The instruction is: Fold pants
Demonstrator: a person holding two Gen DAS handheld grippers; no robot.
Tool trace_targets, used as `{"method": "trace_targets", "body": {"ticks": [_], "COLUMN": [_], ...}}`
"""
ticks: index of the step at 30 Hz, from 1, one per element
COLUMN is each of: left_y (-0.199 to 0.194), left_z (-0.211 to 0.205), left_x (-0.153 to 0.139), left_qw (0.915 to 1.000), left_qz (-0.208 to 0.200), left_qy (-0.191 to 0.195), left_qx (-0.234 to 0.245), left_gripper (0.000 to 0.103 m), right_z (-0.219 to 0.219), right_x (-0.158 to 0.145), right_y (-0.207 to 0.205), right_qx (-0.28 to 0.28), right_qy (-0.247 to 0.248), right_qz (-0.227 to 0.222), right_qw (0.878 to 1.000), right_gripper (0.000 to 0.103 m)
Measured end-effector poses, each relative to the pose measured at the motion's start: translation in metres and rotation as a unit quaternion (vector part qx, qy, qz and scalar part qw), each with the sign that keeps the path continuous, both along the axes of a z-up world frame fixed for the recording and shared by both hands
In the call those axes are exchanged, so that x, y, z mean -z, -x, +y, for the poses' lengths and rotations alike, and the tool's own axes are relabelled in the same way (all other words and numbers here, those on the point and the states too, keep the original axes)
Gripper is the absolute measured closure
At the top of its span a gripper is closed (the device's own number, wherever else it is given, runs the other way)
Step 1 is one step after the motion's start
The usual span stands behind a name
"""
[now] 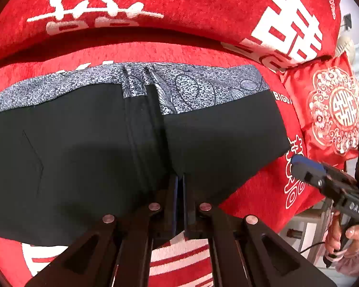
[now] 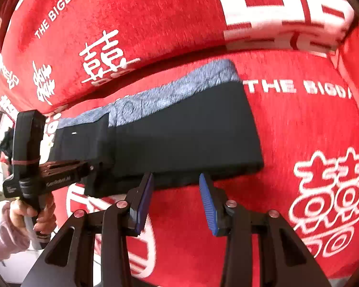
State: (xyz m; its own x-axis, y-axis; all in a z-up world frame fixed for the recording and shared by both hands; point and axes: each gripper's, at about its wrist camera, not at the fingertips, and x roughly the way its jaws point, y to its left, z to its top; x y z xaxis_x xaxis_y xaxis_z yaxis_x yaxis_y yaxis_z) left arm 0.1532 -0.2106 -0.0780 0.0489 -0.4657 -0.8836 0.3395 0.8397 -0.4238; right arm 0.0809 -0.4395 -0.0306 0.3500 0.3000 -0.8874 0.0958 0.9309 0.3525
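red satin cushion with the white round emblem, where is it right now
In the left wrist view the red satin cushion stands at the right edge on the red blanket, just beyond the right end of the folded black pants.

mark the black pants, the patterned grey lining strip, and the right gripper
black pants (image 1: 83, 155): left wrist view, flat black cloth.
patterned grey lining strip (image 1: 198, 88): left wrist view, printed band along far edge.
right gripper (image 2: 176, 179): right wrist view, between blue-padded fingertips.

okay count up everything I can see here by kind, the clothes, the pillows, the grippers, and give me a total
Pants: 1
Red blanket: 1
Pillows: 1
Grippers: 2, left gripper and right gripper
Total: 5
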Motion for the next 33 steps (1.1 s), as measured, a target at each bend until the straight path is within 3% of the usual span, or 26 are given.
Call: {"method": "trace_targets", "body": {"ticks": [9, 12, 14, 15, 18, 20, 22, 23, 25, 28, 31, 33], "left_y": [-0.003, -0.003, -0.001, 0.001, 0.005, 0.005, 0.001, -0.001, -0.009, -0.022, -0.033, -0.038], "left_z": [-0.002, -0.002, -0.002, -0.002, -0.004, -0.007, -0.011, -0.014, -0.024, -0.045, -0.064, -0.071], "left_x": [-0.002, 0.000, -0.002, -0.006, -0.020, -0.028, -0.037, -0.040, -0.044, -0.042, -0.031, -0.014], "left_qw": [0.9999, 0.9999, 0.9998, 0.9996, 0.9986, 0.9977, 0.9970, 0.9969, 0.9965, 0.9955, 0.9956, 0.9939], "left_qz": [-0.007, -0.007, -0.013, -0.020, -0.035, -0.042, -0.051, -0.054, -0.063, -0.074, -0.070, -0.062], "left_qy": [-0.006, -0.008, -0.013, -0.019, -0.037, -0.049, -0.055, -0.053, -0.051, -0.055, -0.061, -0.091], "left_qx": [0.008, 0.004, 0.002, 0.004, 0.013, 0.019, 0.021, 0.021, 0.020, 0.021, 0.013, 0.004], "left_gripper": [0.098, 0.098, 0.098, 0.098, 0.098, 0.098, 0.098, 0.098, 0.098, 0.098, 0.098, 0.098], "right_z": [-0.032, -0.026, -0.007, 0.000, 0.009, -0.001, -0.033, -0.047, -0.088, -0.121, -0.132, -0.130], "right_x": [0.006, 0.030, 0.045, 0.043, 0.030, 0.017, 0.006, 0.005, 0.013, 0.042, 0.073, 0.085], "right_y": [-0.067, -0.086, -0.088, -0.087, -0.080, -0.078, -0.083, -0.086, -0.095, -0.104, -0.110, -0.115], "right_qx": [-0.001, -0.014, -0.032, -0.046, -0.094, -0.096, -0.057, -0.037, 0.024, 0.069, 0.078, 0.074], "right_qy": [0.030, -0.001, 0.011, 0.012, -0.064, -0.053, -0.041, -0.045, -0.086, -0.140, -0.201, -0.237], "right_qz": [-0.013, 0.018, 0.034, 0.029, 0.014, -0.006, -0.030, -0.031, -0.011, 0.029, 0.056, 0.068], "right_qw": [0.999, 1.000, 0.999, 0.998, 0.993, 0.994, 0.997, 0.998, 0.996, 0.987, 0.975, 0.966], "right_gripper": [0.066, 0.066, 0.066, 0.065, 0.064, 0.057, 0.044, 0.042, 0.042, 0.042, 0.054, 0.061]}}
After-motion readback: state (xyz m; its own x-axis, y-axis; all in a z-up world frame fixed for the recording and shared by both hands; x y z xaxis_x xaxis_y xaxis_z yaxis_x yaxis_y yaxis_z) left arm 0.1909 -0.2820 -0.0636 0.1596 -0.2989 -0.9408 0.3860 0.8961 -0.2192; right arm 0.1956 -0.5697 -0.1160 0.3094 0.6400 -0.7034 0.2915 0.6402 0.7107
